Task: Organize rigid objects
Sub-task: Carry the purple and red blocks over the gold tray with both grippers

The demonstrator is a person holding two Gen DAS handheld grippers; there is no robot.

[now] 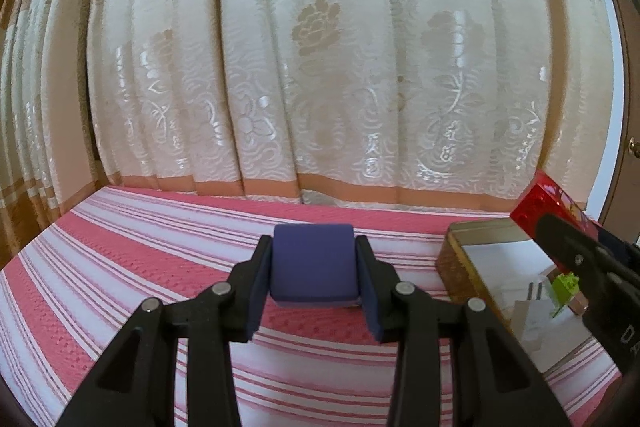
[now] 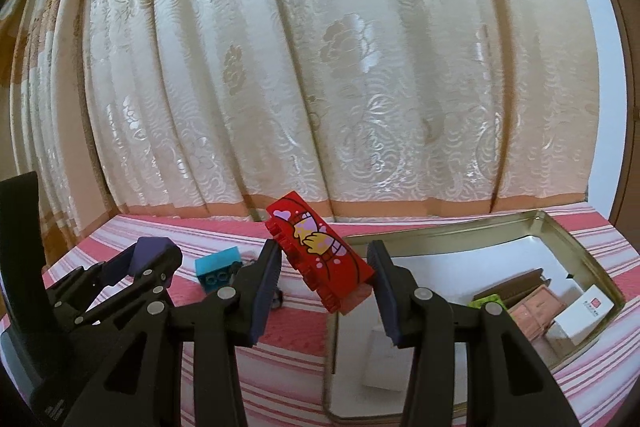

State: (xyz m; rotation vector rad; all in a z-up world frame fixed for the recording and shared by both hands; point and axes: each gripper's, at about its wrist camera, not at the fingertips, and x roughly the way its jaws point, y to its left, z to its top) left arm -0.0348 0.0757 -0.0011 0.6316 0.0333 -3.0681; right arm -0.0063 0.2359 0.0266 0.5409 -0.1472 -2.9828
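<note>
My left gripper (image 1: 313,267) is shut on a purple block (image 1: 313,265), held just above the pink striped cloth (image 1: 160,267). It also shows in the right wrist view (image 2: 154,255) at the left. My right gripper (image 2: 326,267) is shut on a red printed brick (image 2: 320,251), tilted, at the left rim of the metal tin (image 2: 560,227). The red brick also shows in the left wrist view (image 1: 548,203) at the right edge. A turquoise brick (image 2: 218,267) lies on the cloth between the two grippers.
The tin (image 1: 460,259) holds a green brick (image 2: 486,301), a brown piece (image 2: 516,283), a pink block (image 2: 536,311) and white boxes (image 2: 584,315). A cream patterned curtain (image 2: 320,67) hangs behind the cloth-covered surface. A small dark item (image 2: 277,299) lies under my right gripper's left finger.
</note>
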